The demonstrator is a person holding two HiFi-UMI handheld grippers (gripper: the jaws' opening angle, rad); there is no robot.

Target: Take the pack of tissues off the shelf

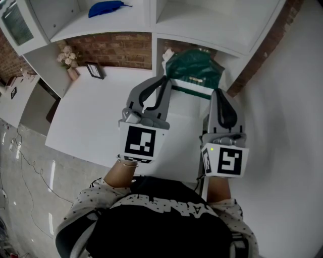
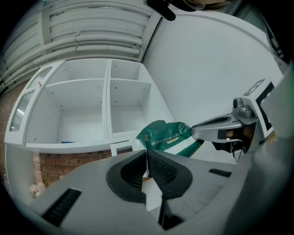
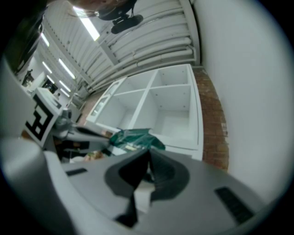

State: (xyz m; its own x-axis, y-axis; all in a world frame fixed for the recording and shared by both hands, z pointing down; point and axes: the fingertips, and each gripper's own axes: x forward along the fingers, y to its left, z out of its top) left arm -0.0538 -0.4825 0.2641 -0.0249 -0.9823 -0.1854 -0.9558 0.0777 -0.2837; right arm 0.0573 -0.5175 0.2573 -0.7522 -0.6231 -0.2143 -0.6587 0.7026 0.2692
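Observation:
The green pack of tissues shows crumpled at the back of the white desk, in front of the lower shelf opening. My left gripper is shut, its tip at the pack's left edge. My right gripper is shut too, its tip at the pack's lower right corner. In the left gripper view the pack sits just beyond my shut jaws, and the right gripper touches its side. The right gripper view has the pack just past the tips. Whether either gripper pinches the wrapper is hidden.
The white shelf unit has open compartments above the desk. A blue object lies on an upper shelf. A vase of dried flowers and a small picture frame stand at the desk's back left. A white wall runs along the right.

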